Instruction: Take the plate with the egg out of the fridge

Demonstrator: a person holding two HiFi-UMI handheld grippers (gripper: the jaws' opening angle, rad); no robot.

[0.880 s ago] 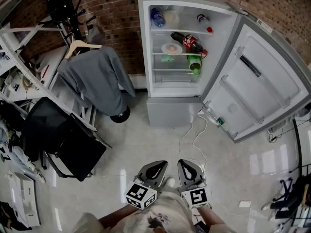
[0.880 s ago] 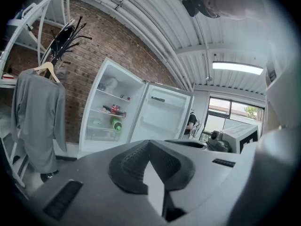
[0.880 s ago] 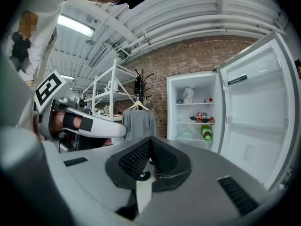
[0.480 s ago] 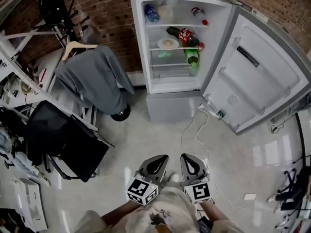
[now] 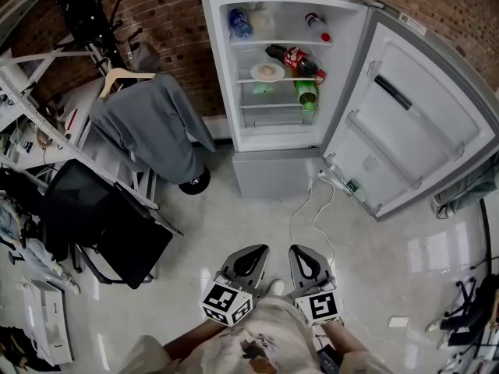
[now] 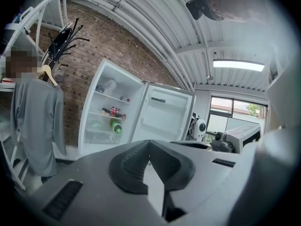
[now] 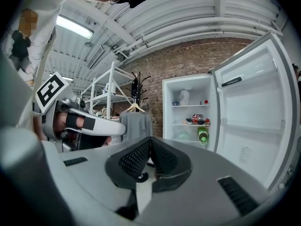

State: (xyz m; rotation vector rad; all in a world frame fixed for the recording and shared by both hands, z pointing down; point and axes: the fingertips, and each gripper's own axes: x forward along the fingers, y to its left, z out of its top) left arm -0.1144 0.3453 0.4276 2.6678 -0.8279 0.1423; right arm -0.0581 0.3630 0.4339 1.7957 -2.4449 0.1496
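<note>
Egg plate (image 5: 268, 72) clearest in head view

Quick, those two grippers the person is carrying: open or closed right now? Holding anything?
Left gripper: closed, holding nothing.
Right gripper: closed, holding nothing.

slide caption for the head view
Left gripper and right gripper, shut, face open white fridge holding round white plate with egg.
</note>
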